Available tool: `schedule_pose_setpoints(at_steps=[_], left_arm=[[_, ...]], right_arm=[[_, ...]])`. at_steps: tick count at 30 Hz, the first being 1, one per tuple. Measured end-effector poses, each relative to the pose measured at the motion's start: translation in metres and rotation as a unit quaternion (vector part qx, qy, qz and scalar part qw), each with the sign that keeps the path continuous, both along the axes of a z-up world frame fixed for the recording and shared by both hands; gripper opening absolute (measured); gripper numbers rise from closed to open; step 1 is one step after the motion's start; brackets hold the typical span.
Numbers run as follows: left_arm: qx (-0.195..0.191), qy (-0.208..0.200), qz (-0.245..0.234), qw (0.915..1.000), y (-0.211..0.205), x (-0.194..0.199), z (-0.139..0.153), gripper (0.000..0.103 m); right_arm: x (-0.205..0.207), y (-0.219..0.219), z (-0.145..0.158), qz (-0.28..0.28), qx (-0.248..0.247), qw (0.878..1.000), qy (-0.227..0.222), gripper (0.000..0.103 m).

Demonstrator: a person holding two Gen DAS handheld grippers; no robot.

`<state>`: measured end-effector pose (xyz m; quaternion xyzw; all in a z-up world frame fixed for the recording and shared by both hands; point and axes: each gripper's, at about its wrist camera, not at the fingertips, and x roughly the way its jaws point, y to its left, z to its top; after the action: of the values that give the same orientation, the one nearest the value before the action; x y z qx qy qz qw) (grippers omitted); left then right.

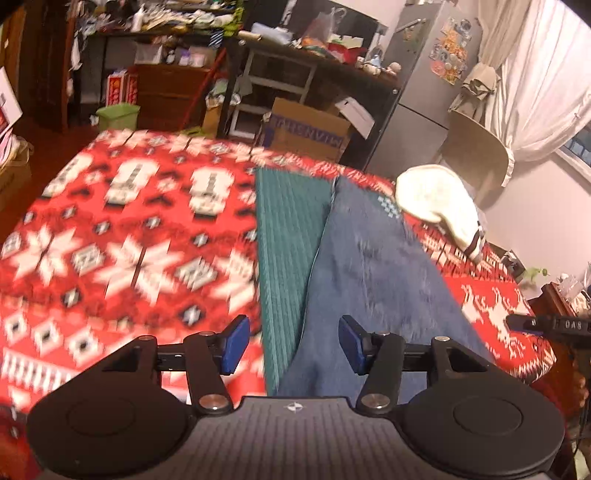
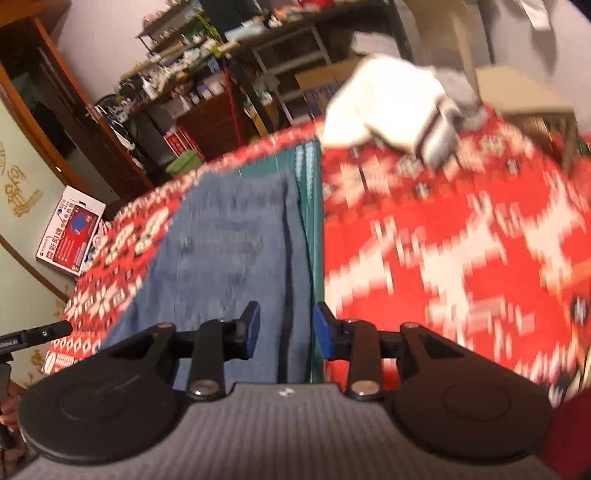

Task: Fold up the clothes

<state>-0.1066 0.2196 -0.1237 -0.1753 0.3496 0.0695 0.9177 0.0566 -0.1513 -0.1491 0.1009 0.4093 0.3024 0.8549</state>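
A blue garment (image 1: 373, 266) lies flat on the red patterned blanket (image 1: 122, 236), overlapping a green ribbed garment (image 1: 288, 229) on its left side. My left gripper (image 1: 293, 345) hovers above their near edge, open, with nothing between its blue pads. In the right wrist view the same blue garment (image 2: 229, 251) and a strip of the green garment (image 2: 310, 206) lie below my right gripper (image 2: 286, 332), also open and empty. A white garment (image 1: 439, 203) sits bunched at the blanket's far right; in the right wrist view the white garment (image 2: 391, 107) has grey striped cuffs.
The blanket (image 2: 461, 240) covers a raised surface with its edges falling away. Behind stand cluttered shelves (image 1: 177, 22), a cardboard box (image 1: 310, 129), a green bin (image 1: 118, 116), a grey fridge (image 1: 428, 85) and a chair (image 1: 476, 151). The other gripper's tip (image 1: 546, 325) shows at the right.
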Motion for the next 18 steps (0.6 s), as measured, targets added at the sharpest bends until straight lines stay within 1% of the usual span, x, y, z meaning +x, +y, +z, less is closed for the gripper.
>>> schedule_pose_setpoints(at_steps=[3,4,6,7,9,10,12,14,16,18], left_arm=[[0.011,-0.003,-0.024,0.9996,0.0,0.039,0.012,0.053],[0.019,-0.005,-0.031,0.9993,0.0,0.055,0.014,0.053],[0.032,-0.004,-0.041,0.9986,-0.002,0.087,0.016,0.053],[0.034,-0.001,-0.049,0.9983,-0.002,0.104,0.015,0.05],[0.028,0.012,-0.07,0.9971,-0.001,0.136,0.01,0.047],[0.029,0.02,-0.077,0.9964,0.0,0.151,0.006,0.046],[0.039,0.036,-0.086,0.9949,0.0,0.178,-0.003,0.04],[0.049,0.059,-0.084,0.9935,0.002,0.198,-0.014,0.03],[0.045,0.079,-0.083,0.9924,0.004,0.213,-0.027,0.03],[0.036,0.087,-0.083,0.9921,0.006,0.218,-0.035,0.03]], right_arm=[[0.037,0.019,0.011,0.015,0.015,1.0,-0.01,0.035],[0.049,0.027,0.013,0.02,0.019,1.0,-0.011,0.032],[0.075,0.043,0.012,0.028,0.021,0.999,-0.005,0.029],[0.088,0.051,0.01,0.033,0.019,0.999,0.0,0.028],[0.112,0.068,0.003,0.039,0.008,0.999,0.012,0.026],[0.122,0.077,-0.002,0.044,0.001,0.999,0.016,0.022],[0.142,0.091,-0.012,0.056,-0.014,0.998,0.024,0.021],[0.158,0.104,-0.023,0.066,-0.025,0.997,0.035,0.021],[0.169,0.114,-0.035,0.074,-0.029,0.995,0.054,0.022],[0.175,0.12,-0.044,0.076,-0.035,0.995,0.062,0.023]])
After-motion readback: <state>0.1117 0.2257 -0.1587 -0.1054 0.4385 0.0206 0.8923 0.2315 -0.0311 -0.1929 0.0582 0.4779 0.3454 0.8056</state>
